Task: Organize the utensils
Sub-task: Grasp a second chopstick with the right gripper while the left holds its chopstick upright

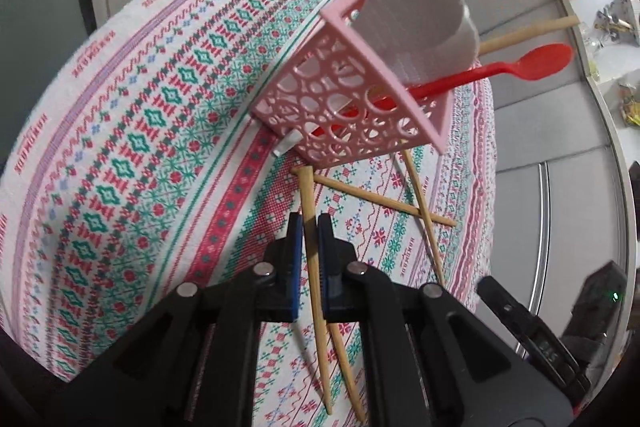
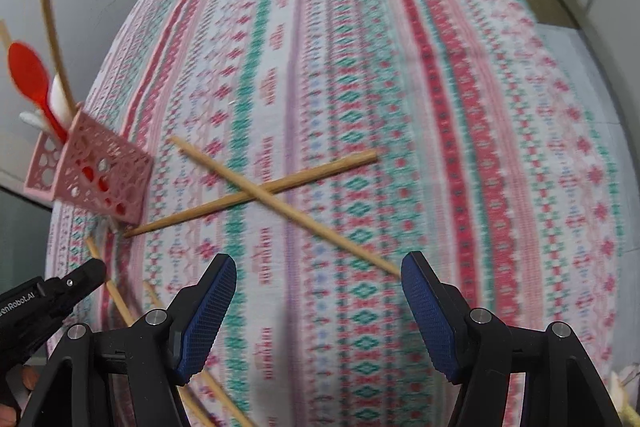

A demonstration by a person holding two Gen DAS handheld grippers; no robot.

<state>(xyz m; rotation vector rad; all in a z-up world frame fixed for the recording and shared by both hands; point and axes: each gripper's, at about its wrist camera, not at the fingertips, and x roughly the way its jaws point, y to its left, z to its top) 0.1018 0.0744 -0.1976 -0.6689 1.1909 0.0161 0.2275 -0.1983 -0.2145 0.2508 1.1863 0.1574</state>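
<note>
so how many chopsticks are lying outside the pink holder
4: one chopstick pinched in the left tongs, a second beside it, and a crossed pair on the cloth nearer the pink holder. Others may be hidden.

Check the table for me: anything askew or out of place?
Yes. Two chopsticks lie crossed on the tablecloth beside the pink basket, not inside it with the red spoon. The left gripper grips another.

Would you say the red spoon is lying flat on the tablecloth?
No, the red spoon stands in the pink basket, its bowl sticking out above the rim.
</note>
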